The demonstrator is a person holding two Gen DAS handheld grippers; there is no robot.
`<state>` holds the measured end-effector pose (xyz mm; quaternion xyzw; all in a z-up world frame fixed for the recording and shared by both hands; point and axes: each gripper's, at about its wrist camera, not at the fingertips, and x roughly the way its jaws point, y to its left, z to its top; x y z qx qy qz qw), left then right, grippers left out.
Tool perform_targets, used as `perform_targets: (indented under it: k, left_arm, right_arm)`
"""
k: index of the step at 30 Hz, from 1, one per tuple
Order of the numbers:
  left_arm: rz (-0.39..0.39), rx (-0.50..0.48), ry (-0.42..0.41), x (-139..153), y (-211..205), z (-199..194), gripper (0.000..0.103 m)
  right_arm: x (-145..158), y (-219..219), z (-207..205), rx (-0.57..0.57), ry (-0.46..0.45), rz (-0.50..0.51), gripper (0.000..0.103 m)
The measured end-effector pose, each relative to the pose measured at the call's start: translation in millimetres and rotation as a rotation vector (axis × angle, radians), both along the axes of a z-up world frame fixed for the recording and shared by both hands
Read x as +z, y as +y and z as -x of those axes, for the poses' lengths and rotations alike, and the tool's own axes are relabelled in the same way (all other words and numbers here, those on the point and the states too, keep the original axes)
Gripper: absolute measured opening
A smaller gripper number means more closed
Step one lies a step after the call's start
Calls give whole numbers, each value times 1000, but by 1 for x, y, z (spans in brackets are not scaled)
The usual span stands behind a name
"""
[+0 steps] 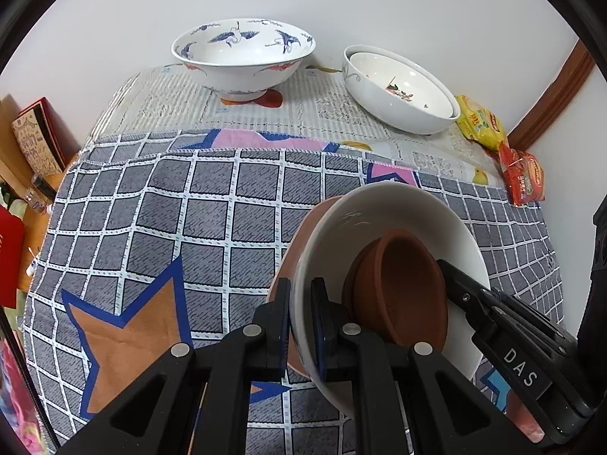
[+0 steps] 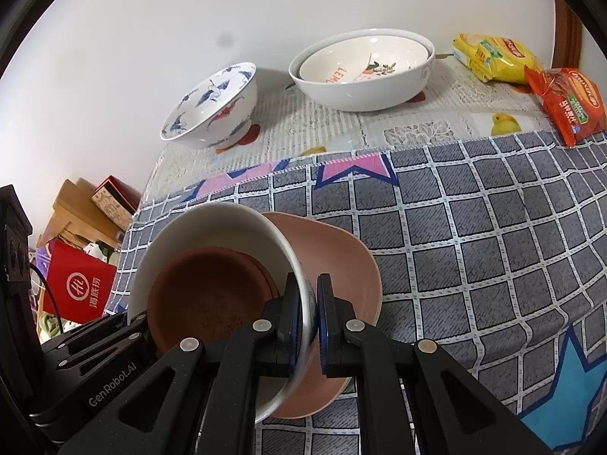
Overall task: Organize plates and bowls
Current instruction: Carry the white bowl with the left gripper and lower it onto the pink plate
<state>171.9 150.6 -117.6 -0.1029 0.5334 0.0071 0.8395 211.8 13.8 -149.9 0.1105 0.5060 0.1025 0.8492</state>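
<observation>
R gripper (image 2: 308,316) view only: red bag (image 2: 77,288).

White letters "DAS" stand on the body of the right gripper (image 1: 519,367) as the left camera sees it. The left gripper (image 2: 110,383) carries "GenRobot.AI" along its black side in the right camera's view. Orange letters "LEMO" curve inside the nested white bowl (image 2: 364,64); the rest is hidden. The red bag (image 2: 79,288) bears a white round logo with Chinese characters. Print on both snack packets is too blurred to read.
</observation>
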Motion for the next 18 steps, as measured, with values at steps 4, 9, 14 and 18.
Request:
perform_targets:
  k: [4, 9, 14, 18]
  left_arm:
    - [1, 3, 17, -9, 1, -4, 10]
    - [0, -4, 36, -20, 3, -6, 11]
    - [8, -4, 33, -23, 4, -8, 11]
    - [7, -9, 32, -24, 3, -9, 11]
  right_arm:
    - [-9, 0, -5, 7, 17, 5, 9]
    - [-21, 3, -10, 11, 40, 14, 9]
    - [-23, 5, -11, 14, 33, 26, 9]
    - [-23, 3, -12, 14, 38, 19, 9]
